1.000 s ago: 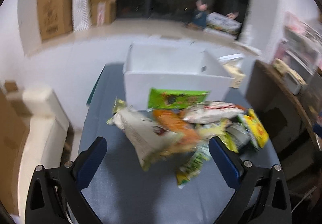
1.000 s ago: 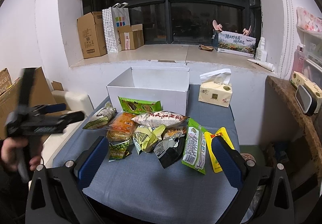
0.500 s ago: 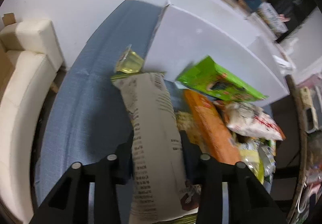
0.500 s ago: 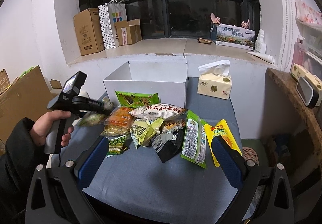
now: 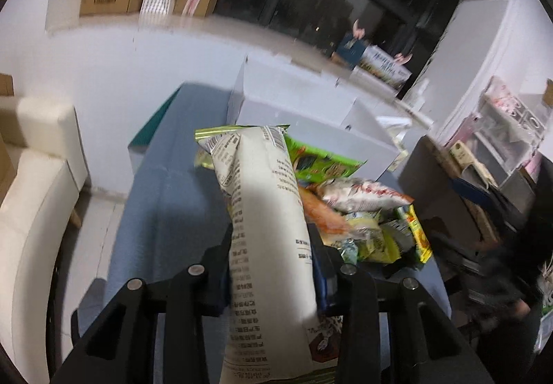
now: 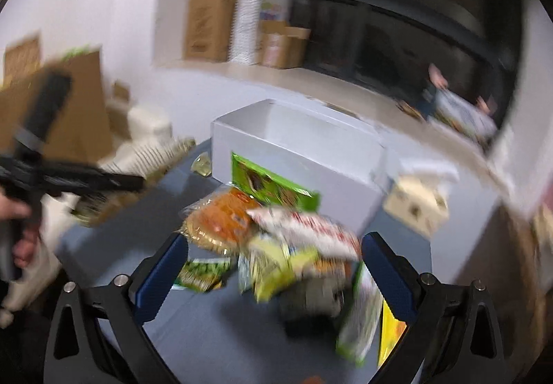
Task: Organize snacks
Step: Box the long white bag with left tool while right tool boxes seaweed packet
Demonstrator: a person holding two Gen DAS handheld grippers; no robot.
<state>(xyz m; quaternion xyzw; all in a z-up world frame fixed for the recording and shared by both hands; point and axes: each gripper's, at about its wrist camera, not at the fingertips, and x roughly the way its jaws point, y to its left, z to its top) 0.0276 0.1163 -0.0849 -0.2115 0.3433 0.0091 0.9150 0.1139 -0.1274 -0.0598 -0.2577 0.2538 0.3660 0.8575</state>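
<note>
Lifted off the table (image 5: 162, 211) since the earlier frame, a cream snack bag (image 5: 266, 228) is gripped in the clenched left claw (image 5: 271, 266), short of the white box (image 5: 311, 121). Released, the right claw (image 6: 273, 277) is held above the snack pile (image 6: 276, 239).

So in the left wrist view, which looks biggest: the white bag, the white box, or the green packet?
1. White snack bag: looks biggest, but it sits right at the camera in the left gripper, so that is unsure.
2. White box.
3. Green packet, partly hidden behind the bag.
</note>
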